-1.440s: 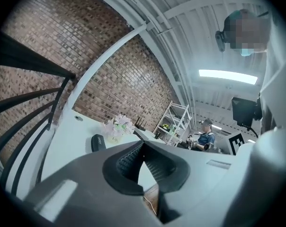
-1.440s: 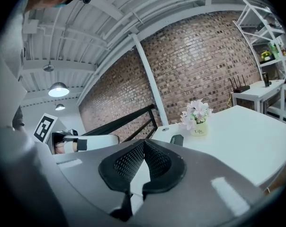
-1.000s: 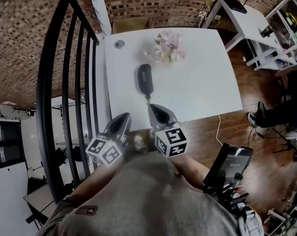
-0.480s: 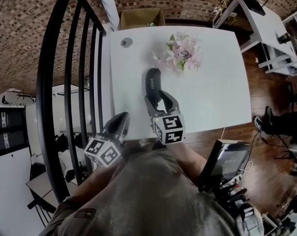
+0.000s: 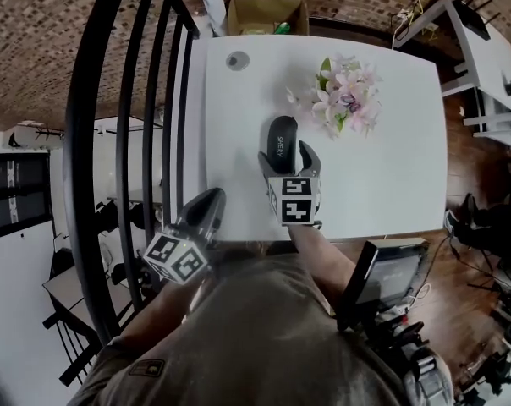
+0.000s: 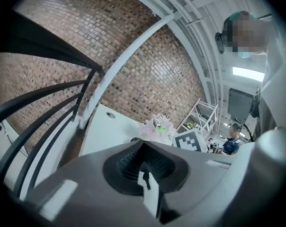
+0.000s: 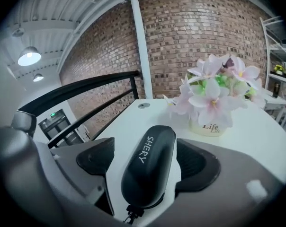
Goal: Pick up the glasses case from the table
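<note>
The glasses case [image 7: 150,169] lies flat on the white counter [image 5: 391,142], left of centre, its long axis running from near to far. It is a dark oblong shell with rounded ends, pale lettering along its top and a small tab or pull at the near end. It looks light and stiff, probably a hard or semi-hard shell that will keep its shape under a squeeze. Its smooth, domed skin curves away from any flat pad, so a hold high on the dome could slide off. The better hold seems to be across the short width, low on the sides and around mid-length, so that it lifts level.

The right tongs [image 5: 287,155] straddle the case's near half, jaws apart, with one ribbed pad on each side. A strip of bare counter shows between the left pad and the shell. The right pad sits closer, though contact there cannot be confirmed. The grasp looks lined up but not yet closed.

A small pot of pink flowers [image 5: 347,100] stands just beyond and to the right of the case, clear of the tongs.

The left tongs [image 6: 143,145] are held back at the near left, off the counter, jaws together on nothing.
</note>
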{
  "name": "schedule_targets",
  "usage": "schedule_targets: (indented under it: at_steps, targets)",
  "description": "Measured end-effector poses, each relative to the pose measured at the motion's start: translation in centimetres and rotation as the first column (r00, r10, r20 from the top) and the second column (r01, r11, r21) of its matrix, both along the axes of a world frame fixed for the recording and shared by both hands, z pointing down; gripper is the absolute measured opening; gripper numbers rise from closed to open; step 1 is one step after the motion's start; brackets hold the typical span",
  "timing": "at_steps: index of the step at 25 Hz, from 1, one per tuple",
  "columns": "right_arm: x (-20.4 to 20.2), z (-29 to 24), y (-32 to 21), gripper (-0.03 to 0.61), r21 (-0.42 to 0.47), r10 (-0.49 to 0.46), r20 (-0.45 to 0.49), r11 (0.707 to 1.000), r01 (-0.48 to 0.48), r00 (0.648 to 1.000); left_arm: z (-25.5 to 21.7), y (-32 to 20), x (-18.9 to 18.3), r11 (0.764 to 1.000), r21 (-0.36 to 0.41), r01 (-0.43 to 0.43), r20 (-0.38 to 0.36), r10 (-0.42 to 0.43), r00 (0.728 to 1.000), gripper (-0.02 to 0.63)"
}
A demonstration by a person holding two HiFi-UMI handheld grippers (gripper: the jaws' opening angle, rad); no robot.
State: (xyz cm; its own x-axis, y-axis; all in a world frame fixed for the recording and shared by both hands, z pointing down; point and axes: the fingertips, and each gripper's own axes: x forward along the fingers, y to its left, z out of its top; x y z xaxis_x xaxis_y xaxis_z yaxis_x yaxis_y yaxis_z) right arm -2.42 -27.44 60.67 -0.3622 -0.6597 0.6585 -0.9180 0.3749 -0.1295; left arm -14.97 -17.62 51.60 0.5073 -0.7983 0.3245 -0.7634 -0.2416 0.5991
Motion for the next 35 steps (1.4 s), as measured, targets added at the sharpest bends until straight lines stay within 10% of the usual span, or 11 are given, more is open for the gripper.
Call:
schedule_targets:
  at_steps: [19,35]
  targets:
    - [-0.1,5.0,-0.7,0.390,-0.171,-0.014,-0.038,0.985,0.008,0.999,1.2,-0.6,-0.8,0.999,-0.043,0.019,0.020,-0.019,1.000,0.000]
    - [0.6,-4.5,2.3,0.379,0.064,-0.044,0.059,0.997,0.040,0.997,-1.7,-1.2,1.2,0.996,0.065,-0.057,0.010,0.056,0.998,0.000]
